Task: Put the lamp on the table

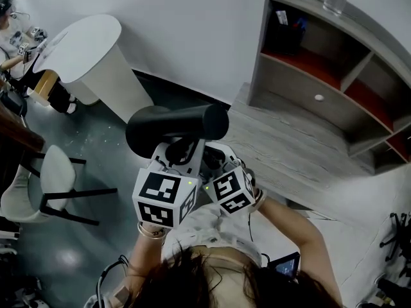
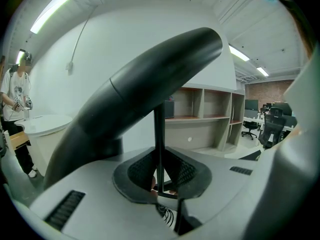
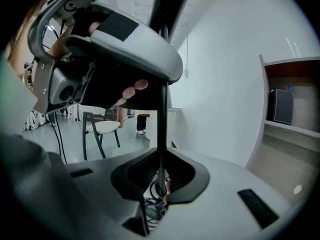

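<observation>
My left gripper point(image 2: 159, 178) and right gripper point(image 3: 161, 176) both pinch the thin stem of the lamp point(image 1: 176, 128), holding it in the air. The wooden table point(image 1: 289, 153) lies just ahead, and I judge the setting down is not yet done.

- We see a grey wood-grain table point(image 1: 282, 146) beside a shelf unit point(image 1: 292, 85).
- A clear glass point(image 1: 334, 2) stands on the shelf unit's top.
- A white chair point(image 1: 56, 172) stands on the dark floor point(image 1: 109, 153).
</observation>
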### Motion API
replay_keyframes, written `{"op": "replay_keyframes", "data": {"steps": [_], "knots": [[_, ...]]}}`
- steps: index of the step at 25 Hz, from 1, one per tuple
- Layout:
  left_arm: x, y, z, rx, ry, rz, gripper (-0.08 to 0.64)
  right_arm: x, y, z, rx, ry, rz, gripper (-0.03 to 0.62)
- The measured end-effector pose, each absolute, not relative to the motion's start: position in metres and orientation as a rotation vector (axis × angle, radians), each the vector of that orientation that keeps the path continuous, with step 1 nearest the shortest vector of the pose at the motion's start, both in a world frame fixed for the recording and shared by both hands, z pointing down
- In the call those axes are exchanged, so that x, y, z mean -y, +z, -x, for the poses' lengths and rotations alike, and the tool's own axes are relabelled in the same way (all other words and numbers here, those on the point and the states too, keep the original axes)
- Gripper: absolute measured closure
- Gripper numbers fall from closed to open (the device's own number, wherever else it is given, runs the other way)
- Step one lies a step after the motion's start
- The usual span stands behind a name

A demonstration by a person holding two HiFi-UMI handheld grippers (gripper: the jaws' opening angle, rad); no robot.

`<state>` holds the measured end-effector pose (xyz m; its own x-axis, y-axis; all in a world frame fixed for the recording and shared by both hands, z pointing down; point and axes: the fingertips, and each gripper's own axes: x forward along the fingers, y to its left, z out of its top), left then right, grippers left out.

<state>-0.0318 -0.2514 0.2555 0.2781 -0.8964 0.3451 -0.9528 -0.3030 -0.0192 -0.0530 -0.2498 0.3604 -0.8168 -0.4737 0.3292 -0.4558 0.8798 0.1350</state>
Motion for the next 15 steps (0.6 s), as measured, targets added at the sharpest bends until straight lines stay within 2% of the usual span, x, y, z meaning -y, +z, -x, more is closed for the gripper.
{"op": "replay_keyframes", "data": {"steps": [15], "knots": [[0.292,0.248,0.014,1.614,0.432,-2.463,0.505,0.291,0.355,0.037,2.664,-0.029,-0.821,0.534]]}}
